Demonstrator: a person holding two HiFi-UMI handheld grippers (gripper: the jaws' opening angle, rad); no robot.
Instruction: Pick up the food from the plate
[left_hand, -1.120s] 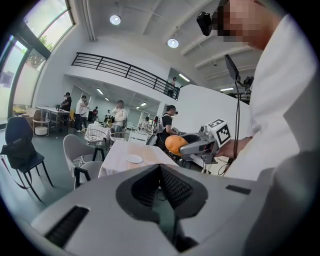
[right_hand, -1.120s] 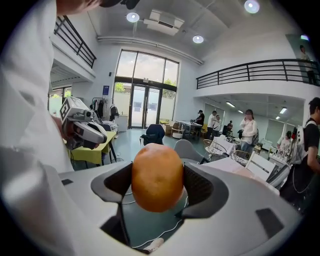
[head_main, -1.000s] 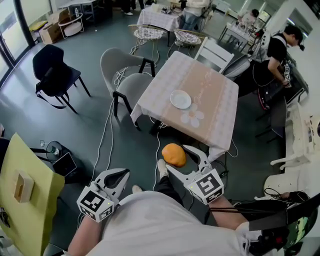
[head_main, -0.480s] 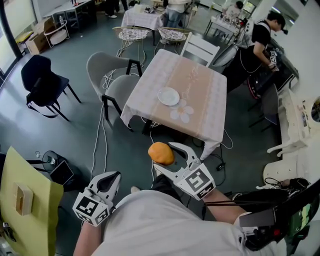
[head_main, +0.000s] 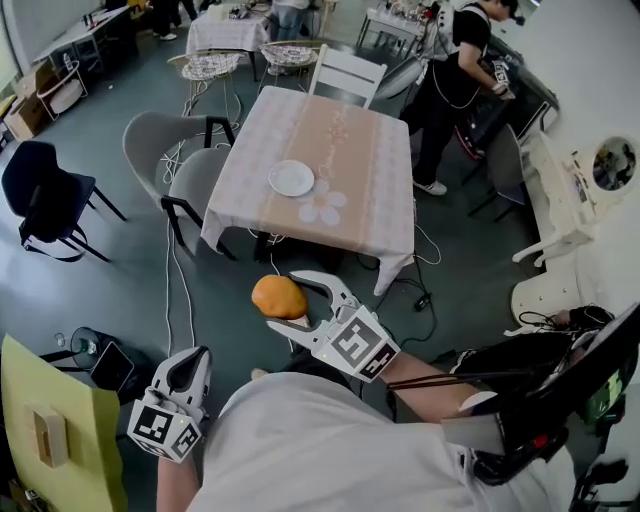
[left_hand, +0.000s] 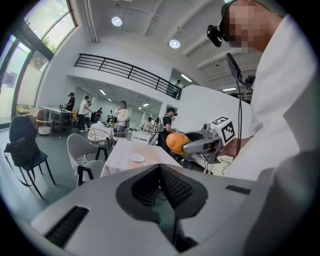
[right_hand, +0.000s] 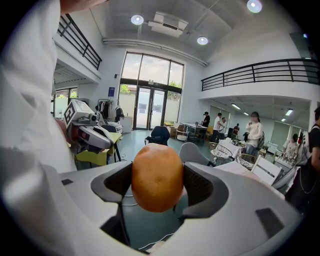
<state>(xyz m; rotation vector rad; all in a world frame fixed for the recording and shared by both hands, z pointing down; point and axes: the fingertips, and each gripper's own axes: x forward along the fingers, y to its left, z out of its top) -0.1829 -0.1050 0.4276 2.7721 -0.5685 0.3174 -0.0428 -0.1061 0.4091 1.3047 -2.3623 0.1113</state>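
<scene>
An orange, rounded piece of food (head_main: 279, 297) is clamped between the jaws of my right gripper (head_main: 287, 294), held in the air over the floor, short of the table. In the right gripper view the food (right_hand: 157, 176) fills the gap between the dark pads (right_hand: 202, 187). The white plate (head_main: 291, 178) lies bare on the cloth-covered table (head_main: 370, 190). My left gripper (head_main: 189, 366) hangs low at the left, jaws together with nothing in them. From the left gripper view, the food (left_hand: 176, 142) and the plate (left_hand: 136, 158) show beyond the closed pads (left_hand: 167, 182).
Grey chairs (head_main: 195, 175) stand at the table's left and a white chair (head_main: 345, 75) at its far end. A person (head_main: 455, 70) stands at the far right. A yellow table (head_main: 45, 430) is near left. Cables (head_main: 170, 290) run across the floor.
My right gripper has carried the food leftward and higher in the view. The table and plate have slid left in the picture. The left gripper has stayed low and shut.
</scene>
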